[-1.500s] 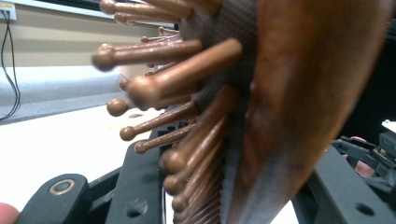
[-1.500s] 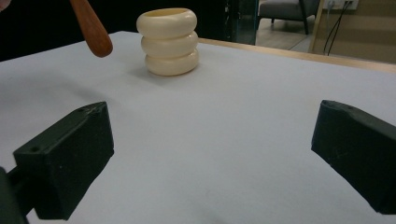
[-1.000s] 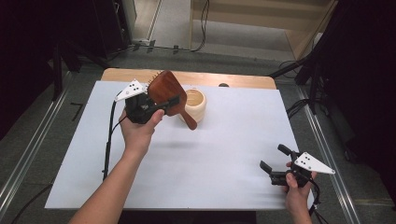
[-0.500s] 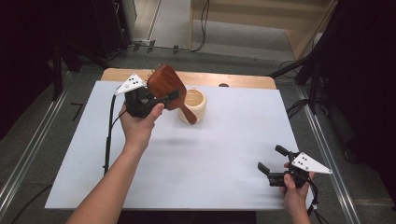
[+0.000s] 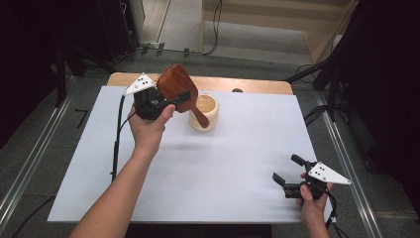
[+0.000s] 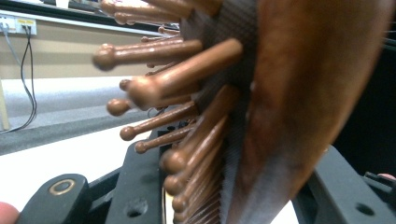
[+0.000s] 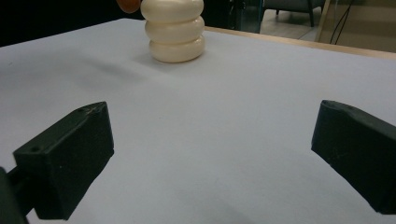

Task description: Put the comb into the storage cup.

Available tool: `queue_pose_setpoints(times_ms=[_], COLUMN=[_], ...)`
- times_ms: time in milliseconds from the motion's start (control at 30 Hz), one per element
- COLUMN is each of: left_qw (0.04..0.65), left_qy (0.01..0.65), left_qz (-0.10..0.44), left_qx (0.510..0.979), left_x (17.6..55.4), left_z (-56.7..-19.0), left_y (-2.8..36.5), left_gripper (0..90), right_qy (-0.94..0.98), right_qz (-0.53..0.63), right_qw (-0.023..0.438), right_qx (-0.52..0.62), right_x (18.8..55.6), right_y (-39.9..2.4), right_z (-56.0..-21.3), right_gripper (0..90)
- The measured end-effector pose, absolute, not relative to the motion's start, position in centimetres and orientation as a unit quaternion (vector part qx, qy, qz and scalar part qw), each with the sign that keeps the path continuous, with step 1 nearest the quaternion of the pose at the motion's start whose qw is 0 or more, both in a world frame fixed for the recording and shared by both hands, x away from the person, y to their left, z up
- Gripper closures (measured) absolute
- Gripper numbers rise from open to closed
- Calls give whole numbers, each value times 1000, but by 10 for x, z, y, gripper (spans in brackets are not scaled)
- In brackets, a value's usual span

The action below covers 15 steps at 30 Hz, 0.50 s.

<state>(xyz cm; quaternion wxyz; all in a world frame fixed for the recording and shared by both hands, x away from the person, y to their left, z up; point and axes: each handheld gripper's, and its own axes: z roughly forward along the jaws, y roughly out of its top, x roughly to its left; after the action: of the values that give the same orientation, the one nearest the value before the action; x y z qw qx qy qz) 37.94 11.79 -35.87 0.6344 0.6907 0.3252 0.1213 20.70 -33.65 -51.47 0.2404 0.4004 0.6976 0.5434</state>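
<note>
My left gripper [image 5: 174,99] is shut on the head of a dark wooden hairbrush [image 5: 176,85], held above the far left of the white table [image 5: 223,163]. Its handle slants down to the right across a cream ribbed cup [image 5: 205,113]; I cannot tell whether they touch. In the left gripper view the brush [image 6: 299,93] stands on edge between the jaws, its pins [image 6: 177,116] pointing left. My right gripper [image 5: 286,168] rests open near the front right corner with nothing between its fingers. In the right gripper view the gripper [image 7: 212,154] faces the cup [image 7: 175,30] across bare tabletop.
A wooden strip [image 5: 257,85] runs along the table's far edge. Metal rails [image 5: 29,158] flank the table on both sides. Cables [image 5: 118,144] trail from the left gripper over the white surface.
The left hand has drawn the brush slightly up and toward the far edge, with the handle still over the cup. The right gripper has stayed where it was.
</note>
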Motion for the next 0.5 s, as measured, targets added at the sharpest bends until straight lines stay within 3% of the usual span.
queue_pose_setpoints(times_ms=[500], left_qw=[638], left_qy=[332], left_qz=[123], left_qx=[683], left_x=[392], left_z=[-356], left_y=[119], left_gripper=[597], right_qy=[695], right_qz=[545], right_qw=[238], right_qx=[403], right_x=[207], right_y=[-337], right_z=[-515], right_gripper=[0])
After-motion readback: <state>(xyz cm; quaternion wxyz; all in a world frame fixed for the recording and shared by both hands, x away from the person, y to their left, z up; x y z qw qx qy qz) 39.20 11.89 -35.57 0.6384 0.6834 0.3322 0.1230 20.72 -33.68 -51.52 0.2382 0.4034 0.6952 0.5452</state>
